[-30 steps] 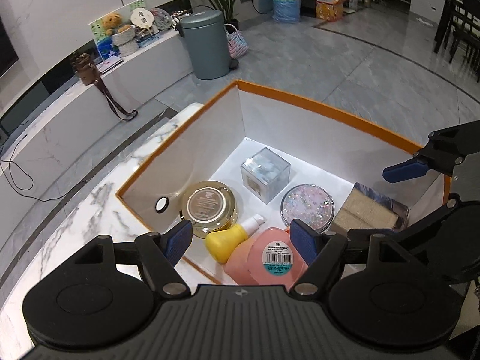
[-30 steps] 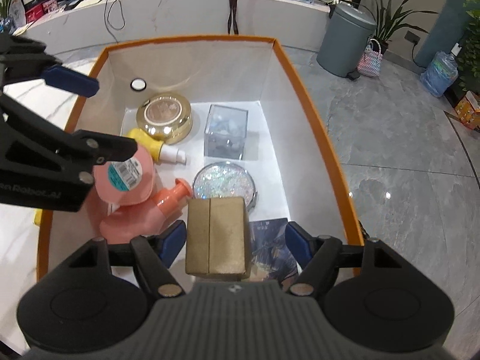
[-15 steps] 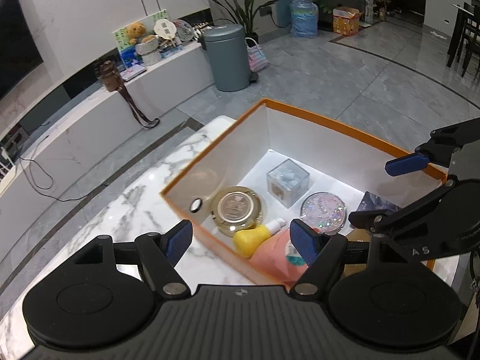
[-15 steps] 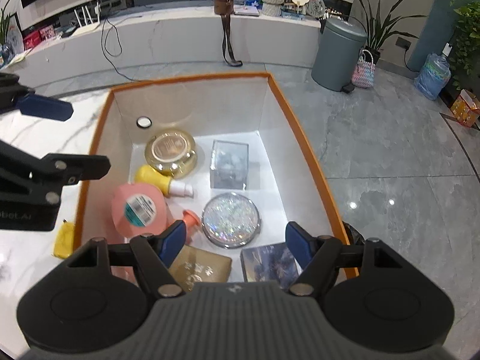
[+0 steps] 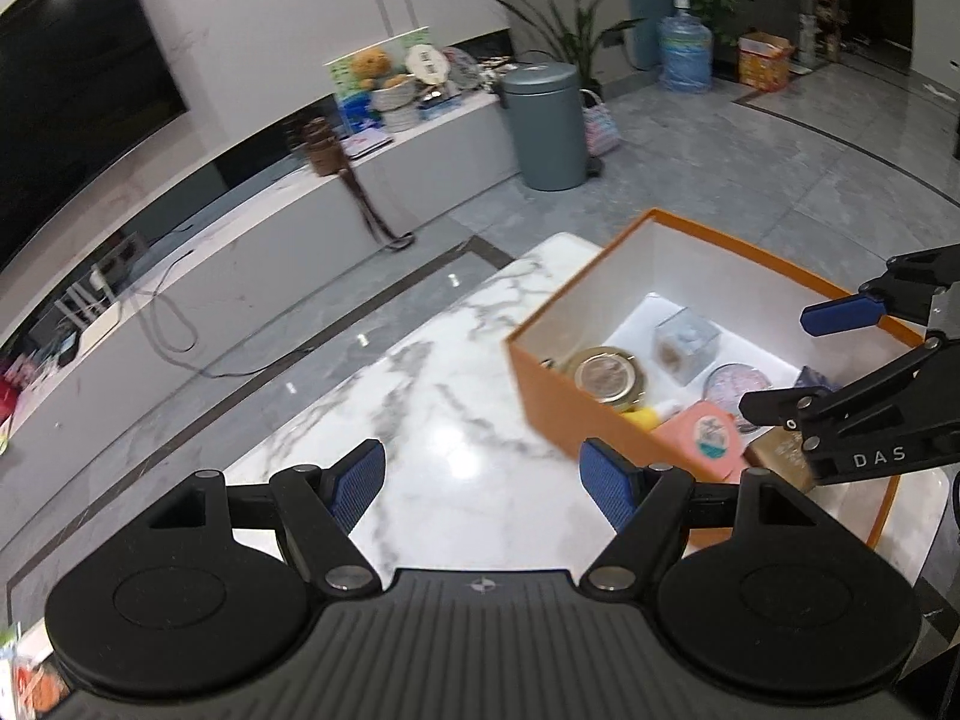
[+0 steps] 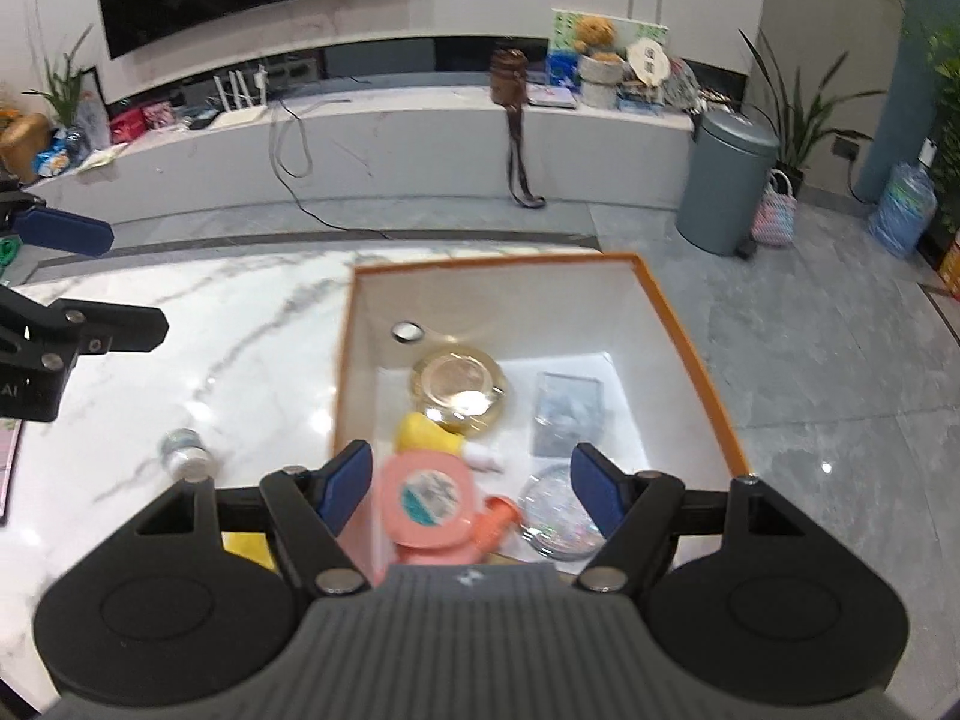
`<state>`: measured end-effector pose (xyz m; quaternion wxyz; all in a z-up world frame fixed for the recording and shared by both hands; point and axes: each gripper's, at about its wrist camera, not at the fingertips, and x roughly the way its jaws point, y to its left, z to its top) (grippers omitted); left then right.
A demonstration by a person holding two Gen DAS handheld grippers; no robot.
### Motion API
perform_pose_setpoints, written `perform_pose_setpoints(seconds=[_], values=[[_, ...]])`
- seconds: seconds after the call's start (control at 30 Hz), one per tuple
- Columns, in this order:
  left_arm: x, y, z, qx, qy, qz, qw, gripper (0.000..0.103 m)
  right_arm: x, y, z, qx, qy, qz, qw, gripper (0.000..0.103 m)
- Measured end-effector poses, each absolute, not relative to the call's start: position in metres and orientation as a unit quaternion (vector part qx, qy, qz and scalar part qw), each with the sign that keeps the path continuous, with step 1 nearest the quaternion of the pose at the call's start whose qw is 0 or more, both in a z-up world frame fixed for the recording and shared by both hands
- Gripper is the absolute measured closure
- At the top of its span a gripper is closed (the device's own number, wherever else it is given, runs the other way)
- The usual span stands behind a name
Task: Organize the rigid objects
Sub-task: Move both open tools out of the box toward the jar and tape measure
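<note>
Right wrist view: orange box [image 6: 690,348] holds gold tin [image 6: 459,387], pink bottle [image 6: 429,501]

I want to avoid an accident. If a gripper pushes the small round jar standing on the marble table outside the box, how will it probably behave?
The small jar looks squat with a shiny lid, so it would probably slide on the glossy marble table rather than tip. If knocked onto its side, it may roll. It seems rigid; blur hides its material.

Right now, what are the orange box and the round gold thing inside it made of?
The orange box looks like matte cardboard: thin straight walls, orange outside, plain white inside. The round gold tin looks like shiny metal or metallic plastic, since its lid throws back bright glare. I can't tell which.
</note>
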<state>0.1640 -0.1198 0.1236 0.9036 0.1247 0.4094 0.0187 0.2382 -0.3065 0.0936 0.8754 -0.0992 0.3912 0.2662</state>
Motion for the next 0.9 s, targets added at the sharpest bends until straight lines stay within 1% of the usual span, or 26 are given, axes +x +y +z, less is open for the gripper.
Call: perform_pose_setpoints(seconds=[0.23, 0.37, 0.57, 0.9], values=[[0.141, -0.094, 0.124, 0.109, 0.405, 0.036, 0.907, 0.016, 0.221, -0.278, 0.101, -0.107, 0.376, 0.288, 0.874, 0.031], [0.131, -0.083, 0.113, 0.088, 0.403, 0.037, 0.91, 0.016, 0.209, -0.26, 0.101, -0.119, 0.365, 0.299, 0.873, 0.031], [0.117, -0.065, 0.077, 0.056, 0.399, 0.031, 0.915, 0.016, 0.19, -0.243, 0.091, -0.131, 0.35, 0.303, 0.877, 0.031], [0.102, -0.034, 0.011, -0.016, 0.408, 0.035, 0.912, 0.016, 0.159, -0.224, 0.059, -0.171, 0.356, 0.312, 0.864, 0.031]])
